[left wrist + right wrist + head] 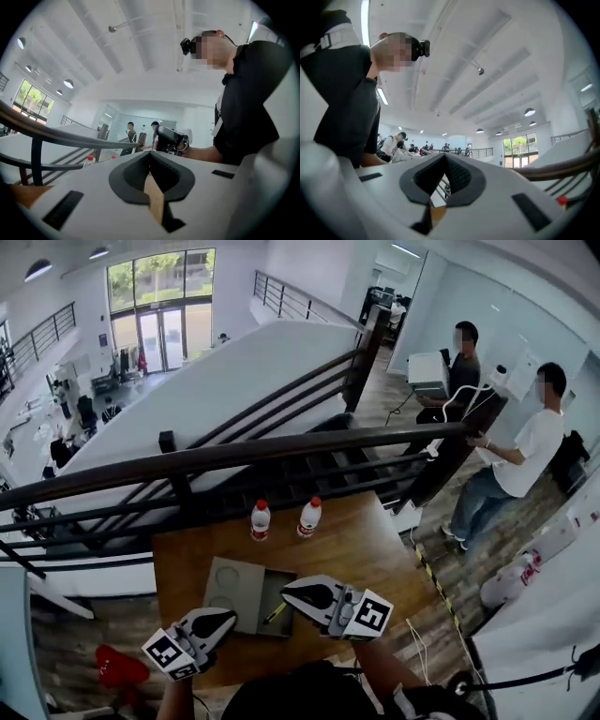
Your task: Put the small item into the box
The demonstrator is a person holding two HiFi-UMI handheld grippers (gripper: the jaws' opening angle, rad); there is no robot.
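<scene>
On the wooden table (356, 540) lies an open grey box (246, 570), its lid part with two round dents on the left. In its darker right compartment I see a small yellow-green item (275, 613). My left gripper (228, 619) hovers at the box's near left corner, jaws together and empty. My right gripper (287, 592) hangs over the box's right side, just above the item, also closed on nothing. Both gripper views point upward at the ceiling; the left gripper (150, 154) and right gripper (443, 156) show pads meeting at the tips.
Two clear bottles with red caps (261, 519) (309, 517) stand at the table's far edge. A dark railing (234, 454) and stairwell lie behind it. Two people (511, 460) stand at the right. A red stool (117, 667) is at lower left.
</scene>
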